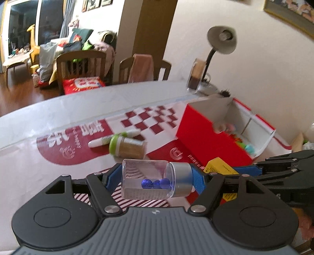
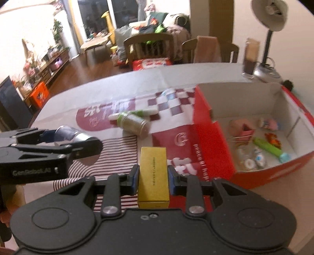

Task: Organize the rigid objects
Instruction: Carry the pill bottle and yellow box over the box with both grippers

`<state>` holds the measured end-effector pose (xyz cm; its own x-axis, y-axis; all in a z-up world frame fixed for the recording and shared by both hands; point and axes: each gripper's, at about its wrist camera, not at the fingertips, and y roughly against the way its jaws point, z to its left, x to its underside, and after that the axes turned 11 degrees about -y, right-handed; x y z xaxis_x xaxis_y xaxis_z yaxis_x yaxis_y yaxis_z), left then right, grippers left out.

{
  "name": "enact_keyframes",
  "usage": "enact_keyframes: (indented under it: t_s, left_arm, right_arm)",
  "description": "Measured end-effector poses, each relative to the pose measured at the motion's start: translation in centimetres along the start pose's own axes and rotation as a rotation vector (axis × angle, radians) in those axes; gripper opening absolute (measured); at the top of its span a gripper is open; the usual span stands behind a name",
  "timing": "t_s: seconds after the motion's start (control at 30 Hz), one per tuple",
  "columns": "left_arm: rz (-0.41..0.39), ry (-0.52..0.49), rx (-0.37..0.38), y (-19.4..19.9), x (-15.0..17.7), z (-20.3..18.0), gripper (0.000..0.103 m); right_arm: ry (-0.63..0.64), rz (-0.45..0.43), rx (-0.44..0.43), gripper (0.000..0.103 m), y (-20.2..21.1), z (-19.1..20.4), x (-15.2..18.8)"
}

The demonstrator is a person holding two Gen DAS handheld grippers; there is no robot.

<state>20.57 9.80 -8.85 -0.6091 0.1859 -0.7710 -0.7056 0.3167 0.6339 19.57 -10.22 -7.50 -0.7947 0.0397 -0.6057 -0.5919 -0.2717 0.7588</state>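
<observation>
My left gripper [image 1: 156,179] is shut on a clear jar [image 1: 149,179] with a silver lid and blue beads inside, held sideways above the table. The same jar [image 2: 70,135] shows at the left of the right wrist view. My right gripper [image 2: 153,176] is shut on a yellow box [image 2: 153,172], held lengthwise between the blue pads. The yellow box [image 1: 219,166] also peeks out in the left wrist view. On the table lie a green-lidded jar [image 1: 127,147] and a white-and-green pen [image 1: 102,142]. A red box [image 2: 215,137] stands open at the right with several small items inside.
A red-and-white printed sheet [image 2: 117,113] covers the table. A desk lamp [image 2: 268,17] and a tall clear container [image 2: 250,56] stand at the back right near the wall. Two wooden chairs [image 2: 149,47] stand beyond the far edge.
</observation>
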Motion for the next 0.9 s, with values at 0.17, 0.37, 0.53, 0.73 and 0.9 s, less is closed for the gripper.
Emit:
enact_keyframes:
  t_s: [0.17,0.37,0.53,0.73,0.9]
  left_arm:
    - [-0.021,-0.011,0.018,1.2,-1.1,-1.1,0.073]
    - [-0.026,-0.027,0.033,1.6,-2.6,-2.4,0.073]
    - [-0.022,-0.051,0.039,0.6,-4.0,-4.1,0.073]
    - [-0.007,-0.07,0.051,-1.4,-5.5,-6.9,0.073]
    - [0.007,-0.08,0.052,-3.7,-6.9,-9.5,0.073]
  right_arm:
    - [-0.017,-0.051,0.018,0.028,2.3,-1.0,-0.9]
    - [-0.053,-0.1,0.035,0.028,4.0,-3.1,-2.5]
    - [-0.085,-0.131,0.036,0.028,4.8,-5.8,-3.7]
    - [-0.108,-0.141,0.049,0.028,4.9,-9.8,-5.0]
    - [-0.115,-0.133,0.071,0.028,4.5,-13.5,-6.0]
